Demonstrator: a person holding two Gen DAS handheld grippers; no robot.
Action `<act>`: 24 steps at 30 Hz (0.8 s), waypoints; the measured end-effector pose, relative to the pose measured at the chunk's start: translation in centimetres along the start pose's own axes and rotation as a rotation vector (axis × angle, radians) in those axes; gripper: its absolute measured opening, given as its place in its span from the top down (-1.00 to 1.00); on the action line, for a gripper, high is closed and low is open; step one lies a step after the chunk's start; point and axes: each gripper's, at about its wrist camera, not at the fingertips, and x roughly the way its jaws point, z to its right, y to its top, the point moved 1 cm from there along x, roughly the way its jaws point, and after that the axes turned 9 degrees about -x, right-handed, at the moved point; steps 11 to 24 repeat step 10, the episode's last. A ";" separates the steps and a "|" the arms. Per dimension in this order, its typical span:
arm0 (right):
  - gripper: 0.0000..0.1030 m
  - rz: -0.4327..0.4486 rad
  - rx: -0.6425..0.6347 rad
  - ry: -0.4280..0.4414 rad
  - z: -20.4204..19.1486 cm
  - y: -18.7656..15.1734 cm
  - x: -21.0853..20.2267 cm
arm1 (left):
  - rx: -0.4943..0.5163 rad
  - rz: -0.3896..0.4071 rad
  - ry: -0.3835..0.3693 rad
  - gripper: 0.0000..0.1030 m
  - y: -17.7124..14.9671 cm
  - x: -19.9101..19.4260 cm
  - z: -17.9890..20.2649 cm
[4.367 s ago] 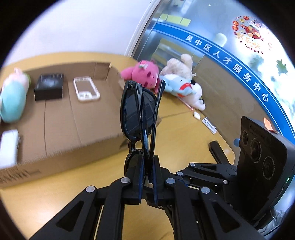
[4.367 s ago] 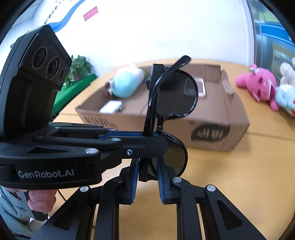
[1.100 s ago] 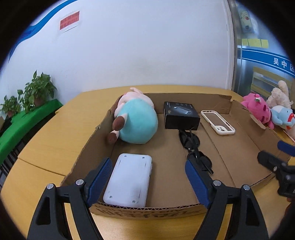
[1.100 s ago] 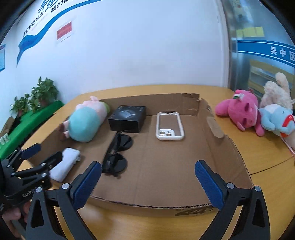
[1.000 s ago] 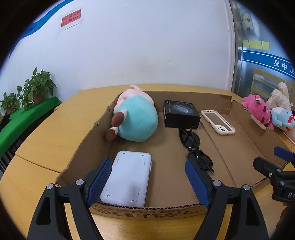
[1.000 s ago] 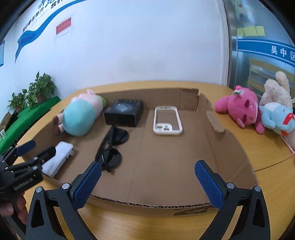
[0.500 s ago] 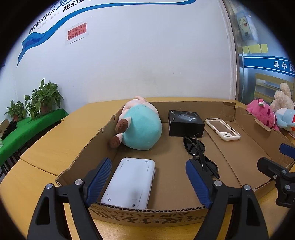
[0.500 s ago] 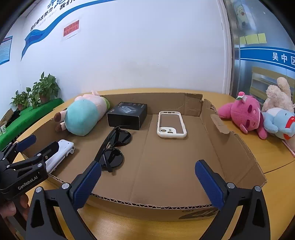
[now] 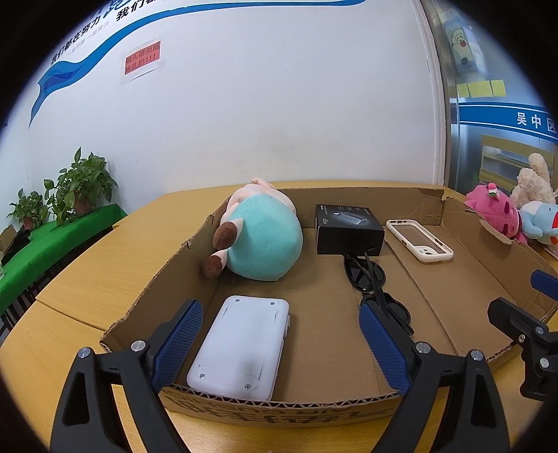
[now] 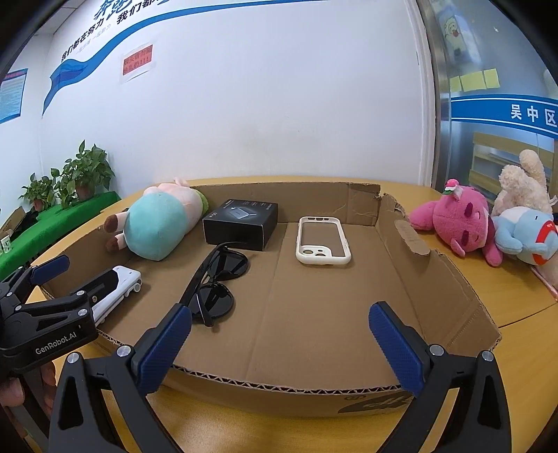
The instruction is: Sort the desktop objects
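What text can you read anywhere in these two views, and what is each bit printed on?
"GenRobot.AI": side of the left hand-held gripper.
"吴中区": blue band on the glass wall.
Red wall notice: too blurred to read.
Blue wall slogan: characters cut off and unclear.
Black box print: too small.
Cardboard box front: upside-down, illegible.

White wall [image 10: 279,104] with blue stripe [image 10: 87,59], red notice [image 10: 137,62]; potted plants [image 10: 69,177] left; wooden table [image 10: 505,296].

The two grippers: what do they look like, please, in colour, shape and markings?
Both are black plastic frames with silver screws. The left gripper and the right gripper each have two fingers with ribbed blue pads. White lettering "GenRobot.AI" marks the left gripper's side.
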 end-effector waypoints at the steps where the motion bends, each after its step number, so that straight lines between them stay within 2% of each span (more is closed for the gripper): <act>1: -1.00 -0.004 0.002 -0.005 0.0 0.0 0.0 | -0.001 0.000 0.000 -0.78 0.0 0.0 0.0; 10: -1.00 -0.067 0.007 0.010 0.2 0.5 0.7 | -0.001 -0.003 0.000 -0.78 -0.1 0.1 0.0; 24: -1.00 -0.067 0.007 0.010 0.2 0.5 0.7 | -0.001 -0.003 0.000 -0.78 -0.1 0.1 0.0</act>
